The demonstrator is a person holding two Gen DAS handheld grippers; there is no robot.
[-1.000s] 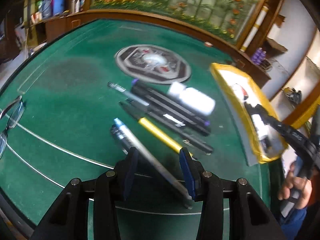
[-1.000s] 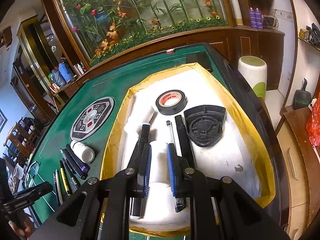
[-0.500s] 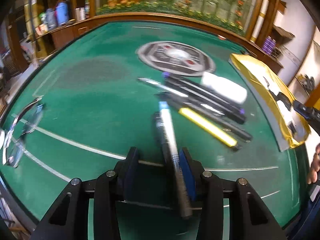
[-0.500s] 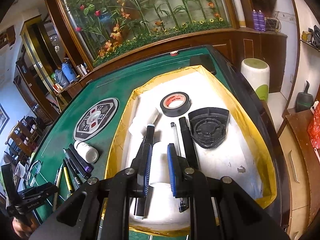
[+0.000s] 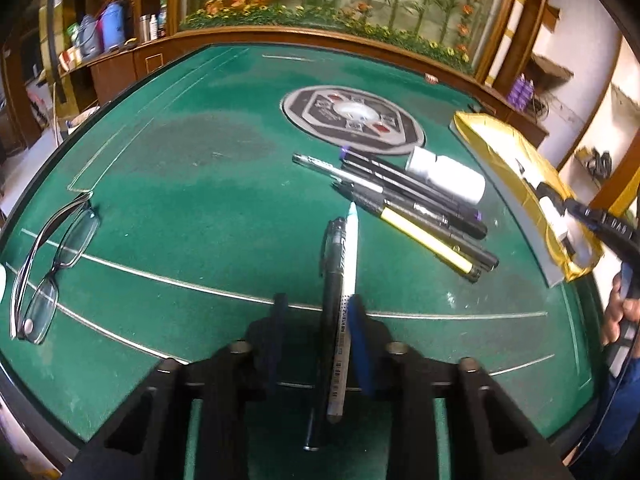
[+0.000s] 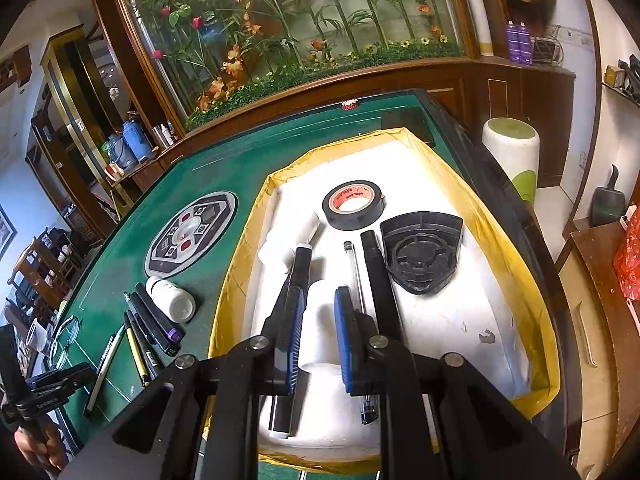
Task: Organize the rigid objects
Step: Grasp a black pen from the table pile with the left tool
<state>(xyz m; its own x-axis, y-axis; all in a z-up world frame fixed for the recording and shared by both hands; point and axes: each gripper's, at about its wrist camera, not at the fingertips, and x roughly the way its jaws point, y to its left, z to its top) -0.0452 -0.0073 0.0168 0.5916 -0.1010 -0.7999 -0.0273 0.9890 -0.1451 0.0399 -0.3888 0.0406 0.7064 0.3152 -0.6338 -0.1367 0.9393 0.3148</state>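
My left gripper point(image 5: 316, 316) is open just above the green table point(image 5: 180, 184). A white pen point(image 5: 347, 280) and a black pen point(image 5: 331, 280) lie lengthwise between its jaws, the white one against the right pad. Several more pens point(image 5: 416, 208) and a white bottle point(image 5: 446, 176) lie ahead. My right gripper point(image 6: 318, 332) is open above the yellow-rimmed white tray point(image 6: 532, 280), over a white cylinder point(image 6: 320, 336). The tray holds a tape roll point(image 6: 353, 204), black markers point(image 6: 298, 276), a clear pen point(image 6: 356, 280) and a black plastic part point(image 6: 422, 256).
Glasses point(image 5: 52, 268) lie at the table's left edge. A round grey control panel point(image 5: 352, 120) is set in the table's middle. The tray point(image 5: 520, 184) stands at the right edge in the left wrist view. A wooden ledge with flowers runs behind the table.
My left gripper has swung so the two pens now lie straight between its jaws instead of slanting across. My right gripper has held nearly still over the tray.
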